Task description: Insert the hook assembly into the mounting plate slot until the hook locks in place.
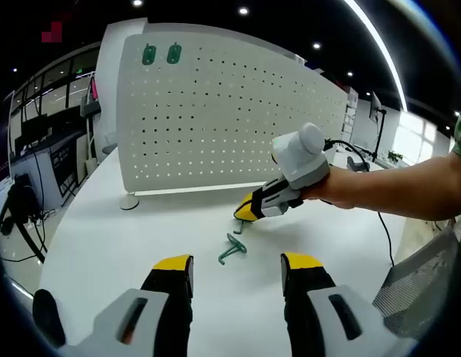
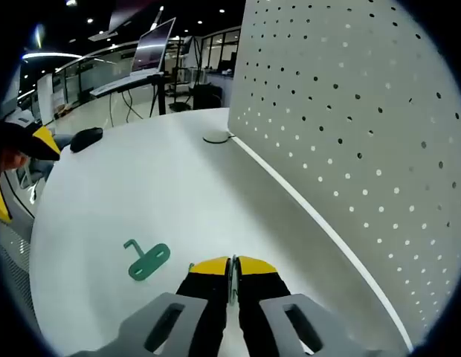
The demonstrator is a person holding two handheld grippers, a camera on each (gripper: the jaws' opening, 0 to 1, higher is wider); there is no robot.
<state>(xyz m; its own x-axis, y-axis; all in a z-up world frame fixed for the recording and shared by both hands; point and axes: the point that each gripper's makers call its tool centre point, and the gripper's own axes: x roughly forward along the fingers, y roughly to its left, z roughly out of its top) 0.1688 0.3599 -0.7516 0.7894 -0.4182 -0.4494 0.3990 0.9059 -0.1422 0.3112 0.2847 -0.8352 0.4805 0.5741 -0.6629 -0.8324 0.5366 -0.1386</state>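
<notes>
left gripper (image 1: 236,269) jaws wide apart, empty, near green hook (image 1: 232,249) before pegboard (image 1: 216,111), right gripper (image 2: 230,269) jaws pinched on a thin metal piece

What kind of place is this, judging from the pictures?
Probably an open office or lab: a white pegboard stands on a white table, with glass partitions and a monitor behind.

Open-plan office or lab: white pegboard (image 1: 230,111), monitor (image 2: 152,48), ceiling spotlights, glass partitions.
</notes>
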